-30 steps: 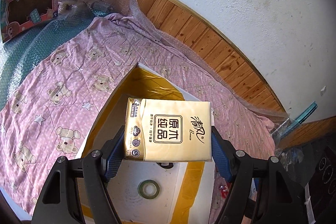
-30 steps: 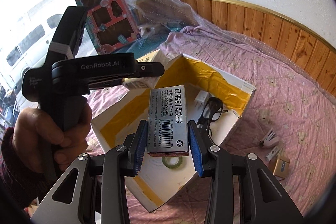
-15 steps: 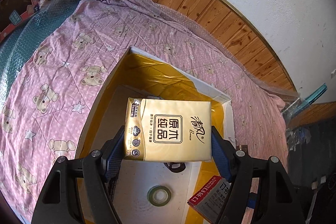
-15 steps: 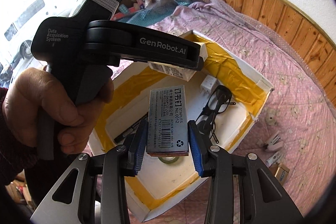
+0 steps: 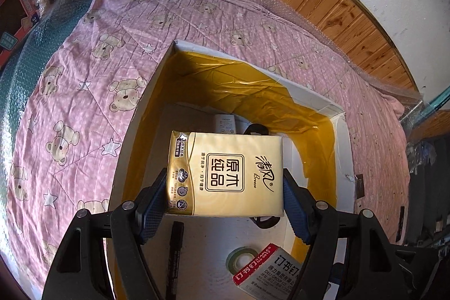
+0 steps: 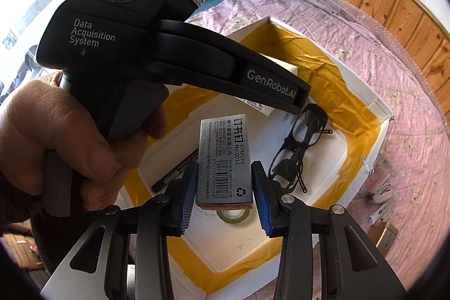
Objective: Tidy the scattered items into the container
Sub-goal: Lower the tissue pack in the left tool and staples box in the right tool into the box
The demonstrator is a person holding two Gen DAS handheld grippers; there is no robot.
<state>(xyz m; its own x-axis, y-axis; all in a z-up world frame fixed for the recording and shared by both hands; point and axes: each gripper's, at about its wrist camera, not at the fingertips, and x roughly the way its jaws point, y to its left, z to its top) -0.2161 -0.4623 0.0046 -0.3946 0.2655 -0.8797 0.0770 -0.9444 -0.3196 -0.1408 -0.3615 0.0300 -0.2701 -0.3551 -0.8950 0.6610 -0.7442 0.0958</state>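
Left claw (image 5: 225, 187) closed on a tissue pack (image 5: 225, 173), pads pressing its two short sides, pack hanging over the open box (image 5: 341, 114). Soft plastic wrap, light, likely squashy and a bit slick; held across the width as now looks right, firm enough not to slip but not crushing. Right claw (image 6: 224, 189) closed on a staple box (image 6: 223, 159), gripped on its long sides near the bottom end, held above the box interior. Small, stiff card, probably dense for its size; narrow flat sides give good purchase, little risk of deforming. White box with yellow tape lining the inner walls (image 6: 379, 106), sitting on a pink bear-print bedspread (image 5: 84, 75). Already inside: glasses (image 6: 301, 148) toward the far right, fragile, best not dropped on; a roll of tape (image 6: 233, 215) on the floor below the staple box; a black marker (image 5: 174, 255) along the near left; a small white block (image 5: 225, 123) at the back, partly hidden, identity unclear. Outside on the bedspread, right of the box: a stapler-like item (image 6: 379, 189) and a small gold box (image 6: 386, 236), apart from the container. Hand (image 6: 56, 137) around the left tool's grip. Both loads judged ready for release; open floor left of the glasses looks safest.
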